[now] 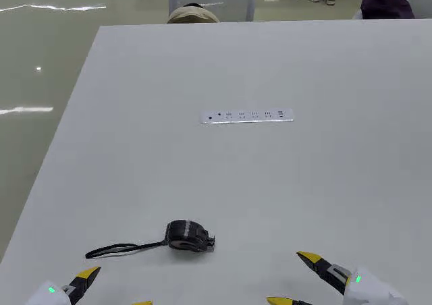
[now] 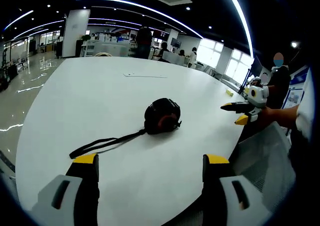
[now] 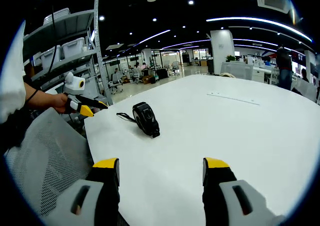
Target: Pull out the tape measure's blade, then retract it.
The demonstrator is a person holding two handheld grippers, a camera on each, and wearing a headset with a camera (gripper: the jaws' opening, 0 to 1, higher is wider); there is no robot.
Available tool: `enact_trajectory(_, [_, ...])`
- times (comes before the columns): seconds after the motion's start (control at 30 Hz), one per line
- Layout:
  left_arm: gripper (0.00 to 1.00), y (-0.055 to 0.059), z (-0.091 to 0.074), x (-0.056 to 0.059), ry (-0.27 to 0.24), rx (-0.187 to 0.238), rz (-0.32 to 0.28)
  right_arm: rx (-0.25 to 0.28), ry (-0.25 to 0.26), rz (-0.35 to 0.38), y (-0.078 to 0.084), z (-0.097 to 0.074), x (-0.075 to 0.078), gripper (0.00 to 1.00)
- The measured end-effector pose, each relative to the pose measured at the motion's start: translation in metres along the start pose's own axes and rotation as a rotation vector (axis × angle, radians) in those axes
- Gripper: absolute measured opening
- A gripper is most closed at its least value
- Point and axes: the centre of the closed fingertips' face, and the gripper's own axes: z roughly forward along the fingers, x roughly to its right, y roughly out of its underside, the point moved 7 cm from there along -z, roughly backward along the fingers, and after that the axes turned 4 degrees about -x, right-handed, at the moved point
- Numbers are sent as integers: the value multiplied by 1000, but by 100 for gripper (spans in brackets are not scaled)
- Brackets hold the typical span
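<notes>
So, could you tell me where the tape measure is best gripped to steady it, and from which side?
Probably its round black case, taken by the left claw from the near side: the strap trails left and the blade tip points right, which leaves that end free for the right claw.

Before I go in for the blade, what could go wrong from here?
The tape measure lies loose on the smooth table, with the left claw and right claw open and clear of it; tugging with one claw alone would likely drag it. Its strap trails toward the left claw and could snag. It sits close to the near table edge, so a nudge might slide it off.
</notes>
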Motion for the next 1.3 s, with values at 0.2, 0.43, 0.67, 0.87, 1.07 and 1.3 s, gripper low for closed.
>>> enact_trajectory(0.2, [85,1,-1,0,-6,1,-9,-3,1,3,2,-2,-2,68])
enact_trajectory(0.43, [85,5,-1,3,-2,-2,-12,6,3,6,4,-3,-4,68])
enact_trajectory(0.67, [86,5,-2,4,-1,2,-18,10,2,13,4,-3,-5,68])
enact_trajectory(0.87, [86,6,-2,4,-2,0,-20,8,2,14,5,-2,-5,68])
enact_trajectory(1.07, [85,5,-2,3,-3,-2,-19,9,2,17,7,-2,-5,68])
enact_trajectory(1.3, [85,6,0,4,1,-2,-20,13,4,19,7,-3,-5,68])
